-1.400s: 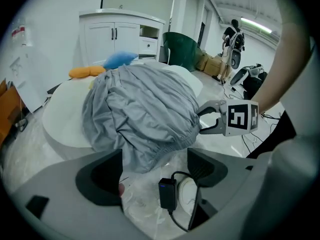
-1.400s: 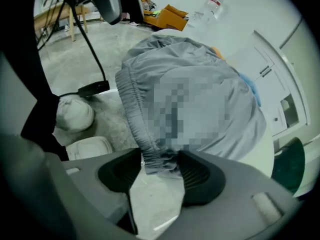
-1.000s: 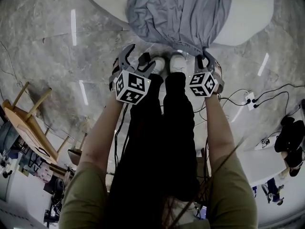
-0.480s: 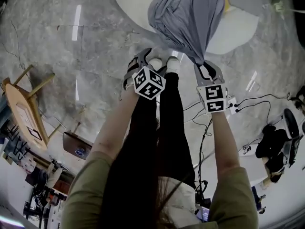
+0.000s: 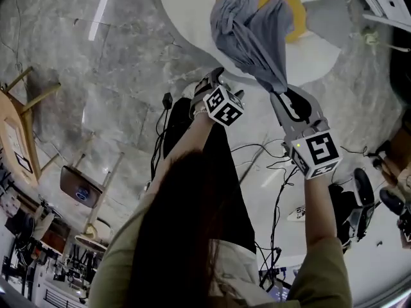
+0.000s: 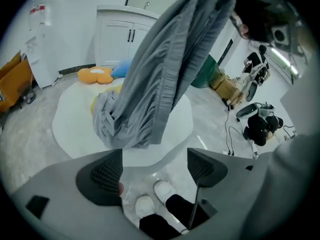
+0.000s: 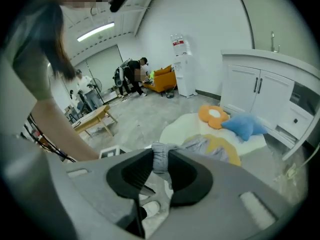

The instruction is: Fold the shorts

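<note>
Hanging from the right tongs [image 5: 280,94], which pinch a bunched edge, the grey shorts [image 5: 253,31] trail down toward the white mat [image 5: 186,18] beyond both. Just beside the cloth, the left tongs [image 5: 215,81] stand spread and empty. No fold shows yet; by my judgement, laying them flat and all the folding remain.

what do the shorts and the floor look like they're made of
Shorts: soft grey fabric, matte, perhaps a light cotton or blend; it hangs in limp folds and bunches. Floor: polished stone or stone-look tile, glossy; it shows grey veining and reflects strip lights.
</note>
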### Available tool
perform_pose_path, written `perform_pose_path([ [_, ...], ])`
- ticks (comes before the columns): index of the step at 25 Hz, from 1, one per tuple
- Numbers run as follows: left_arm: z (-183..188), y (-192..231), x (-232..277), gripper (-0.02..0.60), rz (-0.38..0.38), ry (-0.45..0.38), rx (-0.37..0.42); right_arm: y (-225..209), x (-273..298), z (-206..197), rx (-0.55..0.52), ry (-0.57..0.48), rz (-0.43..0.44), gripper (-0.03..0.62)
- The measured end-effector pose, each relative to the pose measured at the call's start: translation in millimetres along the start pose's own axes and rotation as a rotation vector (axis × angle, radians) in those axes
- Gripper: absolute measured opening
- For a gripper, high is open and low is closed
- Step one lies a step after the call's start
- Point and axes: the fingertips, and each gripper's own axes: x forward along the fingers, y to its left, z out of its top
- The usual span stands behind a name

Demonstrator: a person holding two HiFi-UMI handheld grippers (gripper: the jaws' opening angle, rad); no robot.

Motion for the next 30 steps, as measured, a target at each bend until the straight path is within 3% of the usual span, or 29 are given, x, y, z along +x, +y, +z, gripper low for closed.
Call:
perform_pose_path([
  [6, 47.0, -2.5, 18.4, 0.390, 0.065, -0.041, -0.046, 2.5, -30.4, 50.4, -0.045, -0.039, 0.141, 0.098],
  [10, 59.4, 14.6, 21.8, 0.390, 0.123, -0.044, 0.012, 4.9, -52.1, 88.9, 0.035, -0.100, 0.215, 0.098],
  [14, 84.6, 15.9, 11.1, 0.388, 0.118, -0.130, 0.041, 5.2, -68.9, 119.8, 0.133, -0.173, 0.244, 0.098],
  [16, 96.9, 18.8, 1.8, 0.361, 0.133, -0.174, 0.055, 3.1, -73.5, 126.5, 0.153, -0.196, 0.233, 0.098],
  [18, 104.8, 28.5, -13.2, 0.192, 0.165, -0.215, 0.066, -1.8, -75.5, 127.8, 0.130, -0.194, 0.199, 0.098],
  [19, 106.7, 34.3, -21.1, 0.143, 0.172, -0.227, 0.081, -5.2, -76.4, 127.5, 0.118, -0.191, 0.179, 0.098],
  [24, 107.5, 66.3, -67.6, 0.126, 0.130, -0.207, 0.289, -26.8, -87.9, 115.4, 0.115, -0.132, 0.068, 0.098],
  [27, 119.9, 96.5, -113.0, 0.120, 0.078, -0.230, 0.322, -45.1, -93.6, 103.7, 0.165, -0.085, -0.002, 0.098],
  [30, 151.4, 136.6, -146.0, 0.117, 0.089, -0.239, 0.335, -72.9, -89.1, 95.4, 0.266, -0.059, -0.038, 0.098],
])
